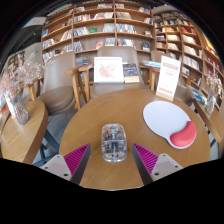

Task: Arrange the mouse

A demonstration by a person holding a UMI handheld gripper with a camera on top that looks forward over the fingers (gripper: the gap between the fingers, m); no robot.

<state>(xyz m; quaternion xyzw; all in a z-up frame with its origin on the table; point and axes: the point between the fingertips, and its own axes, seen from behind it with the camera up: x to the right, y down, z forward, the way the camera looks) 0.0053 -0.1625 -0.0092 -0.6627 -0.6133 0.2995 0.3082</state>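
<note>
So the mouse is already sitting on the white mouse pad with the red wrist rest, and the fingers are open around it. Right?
Not quite. In the gripper view the mouse sits on the bare wooden table, between the open fingers of the gripper. The white mouse pad with the red wrist rest lies empty, off to the right beyond the fingers.

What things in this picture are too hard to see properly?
- Gripper view: the hand-held gripper is open around the clear plastic mouse; its underside is hidden against the round wooden table.
- Titles of the books on the far shelves are too small.
- Writing on the white upright sign is too small.
</note>
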